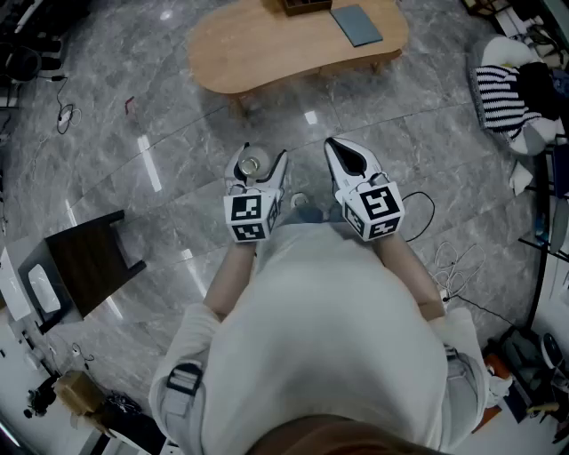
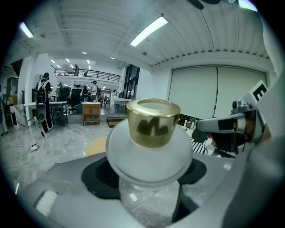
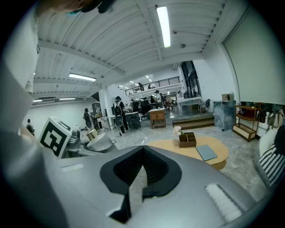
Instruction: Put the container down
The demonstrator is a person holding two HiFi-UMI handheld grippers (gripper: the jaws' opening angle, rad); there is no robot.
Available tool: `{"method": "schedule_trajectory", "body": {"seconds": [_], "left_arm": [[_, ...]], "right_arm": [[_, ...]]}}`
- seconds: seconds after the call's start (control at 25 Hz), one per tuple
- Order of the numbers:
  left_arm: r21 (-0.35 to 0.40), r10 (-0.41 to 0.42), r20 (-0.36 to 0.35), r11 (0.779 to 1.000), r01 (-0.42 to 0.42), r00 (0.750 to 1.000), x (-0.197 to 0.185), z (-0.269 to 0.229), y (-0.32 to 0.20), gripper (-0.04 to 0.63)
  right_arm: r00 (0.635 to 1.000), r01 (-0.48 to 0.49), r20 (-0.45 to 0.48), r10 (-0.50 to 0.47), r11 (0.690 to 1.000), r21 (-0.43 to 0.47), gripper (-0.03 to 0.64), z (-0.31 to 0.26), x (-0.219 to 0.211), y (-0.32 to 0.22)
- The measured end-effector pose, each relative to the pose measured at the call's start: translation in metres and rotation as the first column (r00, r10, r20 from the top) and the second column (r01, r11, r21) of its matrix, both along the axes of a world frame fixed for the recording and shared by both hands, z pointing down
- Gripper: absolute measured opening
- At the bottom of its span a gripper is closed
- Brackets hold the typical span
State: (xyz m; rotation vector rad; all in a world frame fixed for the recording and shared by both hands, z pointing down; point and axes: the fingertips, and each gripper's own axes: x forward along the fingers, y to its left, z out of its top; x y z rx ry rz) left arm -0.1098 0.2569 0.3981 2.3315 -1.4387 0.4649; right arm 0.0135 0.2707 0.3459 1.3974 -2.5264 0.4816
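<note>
I'm aiming for the wooden table at the top centre of the head view. It's looking like the likeliest landing spot, though it's well apart from us. The left gripper, mid-frame, is pinching the container, a glass jar under a white lid with a gold knob, and its jaws are standing wide around the glass. I'm planning to carry it upright, lower it until the base is resting on bare wood, and only then release. The right gripper is sitting pressed together, empty. I'm counting one table, two grippers, one container and one grey pad.
</note>
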Motion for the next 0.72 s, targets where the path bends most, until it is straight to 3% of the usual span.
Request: {"method": "schedule_trajectory", "body": {"seconds": [0.4,0.72], "left_arm": [[0.051,-0.07,-0.022,0.996,0.071,0.997,-0.02,-0.015,0.06,0.35],[0.065,-0.039,-0.033,0.997,0.041,0.999,-0.021,-0.019,0.077,0.35]], "right_arm": [[0.999,0.047,0.007,-0.047,0.999,0.01,0.0,-0.004,-0.022,0.062],[0.999,0.035,0.001,-0.035,0.998,0.046,0.0,-0.013,-0.028,0.065]]}}
